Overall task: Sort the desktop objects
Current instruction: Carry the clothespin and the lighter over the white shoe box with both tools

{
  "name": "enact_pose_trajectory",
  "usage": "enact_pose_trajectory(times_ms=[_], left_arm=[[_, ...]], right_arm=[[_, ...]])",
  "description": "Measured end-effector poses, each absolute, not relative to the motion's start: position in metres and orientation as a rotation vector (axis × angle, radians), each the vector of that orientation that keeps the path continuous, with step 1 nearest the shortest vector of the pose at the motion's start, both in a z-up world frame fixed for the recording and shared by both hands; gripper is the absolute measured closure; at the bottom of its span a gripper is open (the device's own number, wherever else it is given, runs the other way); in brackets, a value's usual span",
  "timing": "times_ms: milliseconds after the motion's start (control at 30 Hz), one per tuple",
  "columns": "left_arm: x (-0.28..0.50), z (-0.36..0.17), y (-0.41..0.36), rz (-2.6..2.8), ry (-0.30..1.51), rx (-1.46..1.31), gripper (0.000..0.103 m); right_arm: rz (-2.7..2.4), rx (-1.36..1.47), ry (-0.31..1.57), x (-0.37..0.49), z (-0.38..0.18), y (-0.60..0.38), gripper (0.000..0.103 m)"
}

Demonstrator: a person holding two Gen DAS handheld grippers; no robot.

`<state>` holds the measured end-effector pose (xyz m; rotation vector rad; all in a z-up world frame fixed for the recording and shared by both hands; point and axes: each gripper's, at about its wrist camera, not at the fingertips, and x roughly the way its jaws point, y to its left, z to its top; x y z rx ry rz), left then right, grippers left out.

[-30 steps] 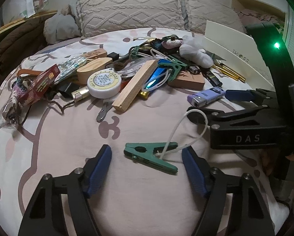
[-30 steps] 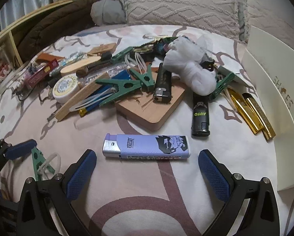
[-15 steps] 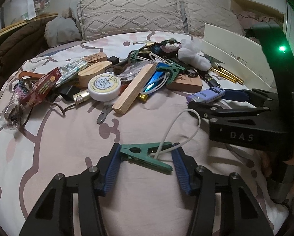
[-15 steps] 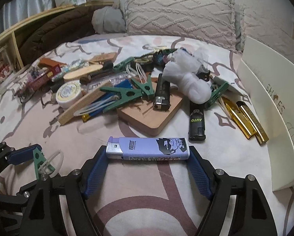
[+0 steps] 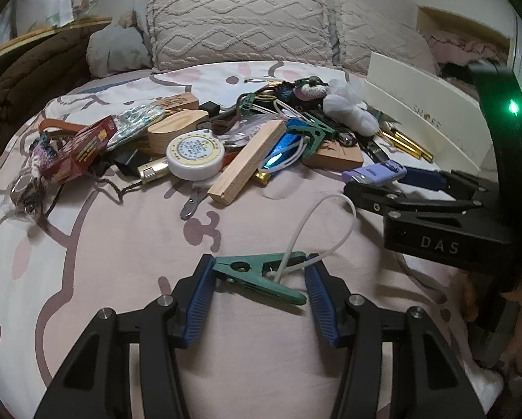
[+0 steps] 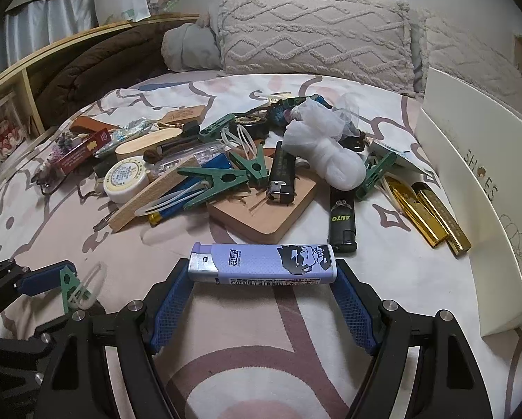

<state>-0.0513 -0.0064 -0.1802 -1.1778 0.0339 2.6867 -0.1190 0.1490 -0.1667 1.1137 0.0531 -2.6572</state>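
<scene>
A green clothes peg (image 5: 254, 276) with a white cord loop lies on the pink bedspread. My left gripper (image 5: 259, 260) is shut on it, one blue pad at each end. In the right wrist view the peg (image 6: 68, 286) and a left fingertip (image 6: 44, 276) show at the far left. A lilac lighter (image 6: 261, 262) with a cartoon print lies crosswise between the pads of my right gripper (image 6: 261, 269), which is shut on its two ends. From the left wrist view the lighter (image 5: 376, 173) and the right gripper (image 5: 418, 181) sit at the right.
Beyond both grippers lies a heap: a wooden block (image 5: 247, 160), a round white tin (image 5: 195, 153), a wooden slab (image 6: 267, 209), two black lighters (image 6: 343, 223), more green pegs, a white cloth bundle (image 6: 327, 153) and gold bars (image 6: 428, 209). A white shoe box (image 6: 470, 181) stands at the right; pillows lie behind.
Both grippers went from wide open to closed: the left pads came in onto the green peg, the right pads onto the lilac lighter. Neither hand shifted noticeably.
</scene>
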Motion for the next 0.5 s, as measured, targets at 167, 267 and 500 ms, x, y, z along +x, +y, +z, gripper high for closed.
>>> enact_pose_trajectory(times_ms=[167, 267, 500], left_arm=[[-0.050, -0.176, -0.013, 2.693, -0.024, -1.174, 0.050], [-0.048, -0.174, -0.015, 2.698, -0.033, -1.164, 0.050], [-0.045, -0.167, -0.017, 2.720, -0.047, -1.161, 0.050]], right_arm=[[-2.661, 1.089, 0.058, -0.116, -0.163, 0.148, 0.023], [-2.671, 1.066, 0.057, -0.112, -0.159, 0.149, 0.023], [-2.674, 1.036, -0.009, -0.102, -0.150, 0.163, 0.023]])
